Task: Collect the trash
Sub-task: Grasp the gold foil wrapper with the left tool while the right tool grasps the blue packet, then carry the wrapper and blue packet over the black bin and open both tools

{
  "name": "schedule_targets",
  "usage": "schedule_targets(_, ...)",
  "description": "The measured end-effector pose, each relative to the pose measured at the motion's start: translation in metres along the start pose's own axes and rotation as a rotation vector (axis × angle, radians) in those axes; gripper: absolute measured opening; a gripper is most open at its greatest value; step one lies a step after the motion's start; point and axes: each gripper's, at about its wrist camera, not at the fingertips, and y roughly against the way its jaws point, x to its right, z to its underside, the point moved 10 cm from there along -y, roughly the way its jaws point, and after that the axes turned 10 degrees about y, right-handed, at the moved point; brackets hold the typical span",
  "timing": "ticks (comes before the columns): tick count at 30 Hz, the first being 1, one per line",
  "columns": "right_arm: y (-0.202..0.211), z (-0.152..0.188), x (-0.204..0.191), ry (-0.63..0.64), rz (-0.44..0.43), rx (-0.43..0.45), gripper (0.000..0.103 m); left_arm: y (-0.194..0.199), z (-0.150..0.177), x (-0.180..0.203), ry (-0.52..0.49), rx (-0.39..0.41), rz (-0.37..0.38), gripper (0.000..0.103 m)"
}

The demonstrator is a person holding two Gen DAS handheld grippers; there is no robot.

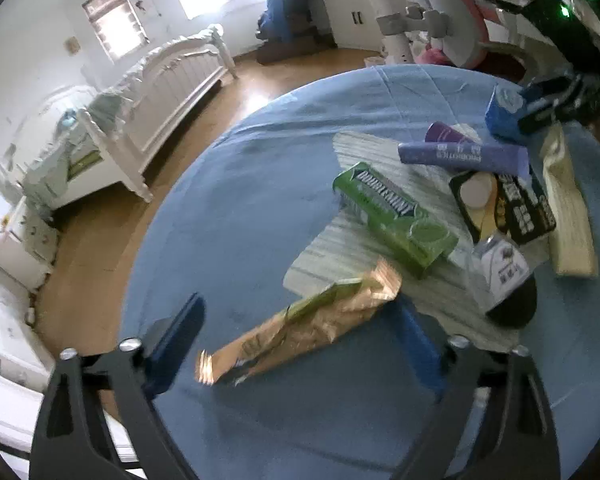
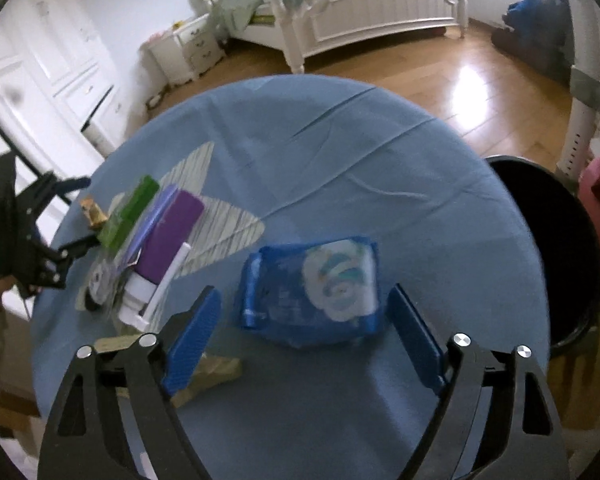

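- left gripper [image 1: 296,344] hung over the gold snack wrapper [image 1: 300,324], jaws spread wide either side of it, pads not pressing; it looked lined up across the wrapper's narrow width for an easy pinch.
- right gripper [image 2: 304,336] did the same over the blue tissue pack [image 2: 312,288], jaws wide and clear of it.
- the rest of the litter, green gum box [image 1: 396,216] and purple tube [image 1: 464,154] included, lay heaped on the blue tablecloth [image 2: 340,152].
- black bin [image 2: 556,256] waited just beside the table edge, handy for the drop.

A home bedroom: a white carved bed [image 2: 372,12], white nightstand [image 2: 198,46], wardrobe doors [image 2: 56,52] and wooden floor [image 2: 452,92].
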Motion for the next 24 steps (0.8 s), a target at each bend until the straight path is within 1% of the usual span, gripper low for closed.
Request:
schedule_targets(1,-0.002,-0.002,0.000,0.005,0.003,0.002,0.084,-0.001,-0.001,0.000,0.014,-0.004,0.013,0.062)
schedule_targets(2,-0.003,-0.002,-0.001,0.010,0.006,0.002,0.084,-0.002,-0.001,0.000,0.039,-0.012,0.034,0.057)
schedule_targets(3,-0.005,-0.003,-0.002,0.024,0.023,0.004,0.080,-0.003,-0.002,-0.001,0.063,-0.021,0.047,0.043)
schedule_targets(4,-0.006,-0.004,-0.002,0.049,0.058,0.007,0.074,-0.003,-0.001,-0.001,0.077,-0.025,0.048,0.038)
schedule_targets(5,-0.007,-0.005,-0.004,0.064,0.068,0.009,0.069,-0.003,0.001,-0.001,0.092,-0.026,0.043,0.037)
schedule_targets(7,-0.004,-0.008,-0.003,0.047,0.040,0.028,0.063,0.000,0.004,0.002,0.128,-0.029,0.031,0.029)
schedule_targets(9,0.000,-0.010,-0.001,0.029,0.022,0.053,0.052,0.007,0.005,0.006,0.153,-0.017,0.009,0.020)
schedule_targets(10,0.004,-0.012,0.001,0.020,0.019,0.071,0.048,0.011,0.003,0.007,0.182,-0.005,0.018,0.017)
schedule_targets(11,0.007,-0.012,0.004,0.016,0.010,0.073,0.026,0.015,0.001,0.009,0.217,0.008,0.037,0.016)
schedule_targets(13,0.011,-0.011,0.006,-0.003,-0.023,0.088,0.026,0.023,-0.001,0.011,0.272,0.030,0.051,0.016)
schedule_targets(15,0.018,-0.011,0.005,-0.008,-0.044,0.113,0.024,0.031,-0.005,0.014,0.299,0.048,0.049,0.015)
schedule_targets(17,0.029,-0.011,0.003,-0.012,-0.059,0.152,0.022,0.039,-0.012,0.018,0.322,0.071,0.066,0.015)
schedule_targets(20,0.056,-0.016,0.006,-0.016,-0.070,0.241,0.022,0.057,-0.029,0.032,0.359,0.121,0.109,0.015)
schedule_targets(24,0.093,-0.025,0.020,-0.043,-0.055,0.350,0.022,0.079,-0.066,0.059,0.375,0.187,0.179,0.016)
